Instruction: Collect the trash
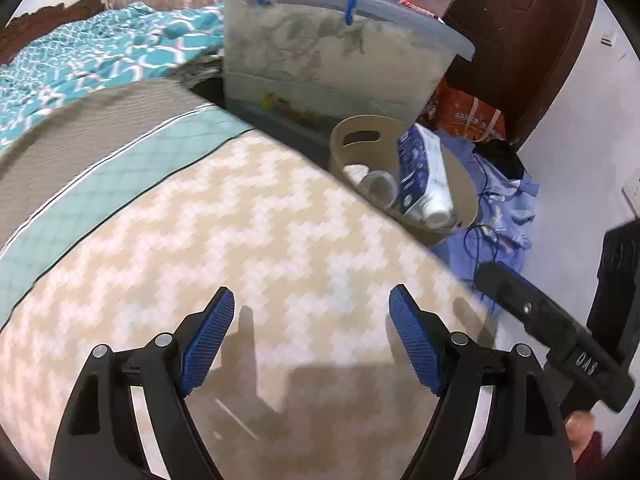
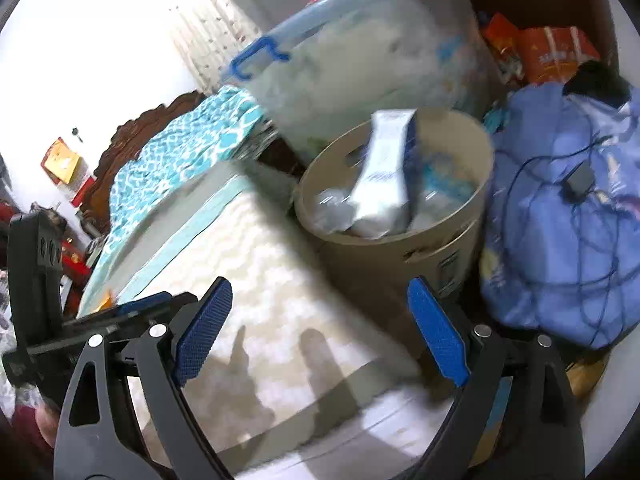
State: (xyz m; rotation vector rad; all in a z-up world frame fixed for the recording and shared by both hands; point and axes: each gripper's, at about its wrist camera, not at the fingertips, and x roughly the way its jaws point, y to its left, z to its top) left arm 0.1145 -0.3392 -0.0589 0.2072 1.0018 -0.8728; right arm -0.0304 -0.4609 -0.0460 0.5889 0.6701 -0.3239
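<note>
Left gripper point(image 1: 310, 336): two blue-padded fingers spread wide, holding nothing, over the mattress point(image 1: 240, 240).
Right gripper point(image 2: 320, 330): two fingers spread wide, nothing between them, above the mattress edge.
Bin point(image 2: 400, 256): one beige round bin beside the mattress.
Trash: one blue-and-white package point(image 2: 386, 176) standing tilted in the bin, at least one clear bottle point(image 1: 378, 188) under it.
Box point(image 1: 332, 52): one clear storage box behind the bin.
Bundle point(image 2: 560, 220): one blue cloth bundle, right of the bin.

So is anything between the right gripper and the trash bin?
Nothing visible. The right gripper is open and empty over the mattress, and the bin stands just past the mattress edge with its top open. A blue-and-white pack and bottles are already inside.
</note>
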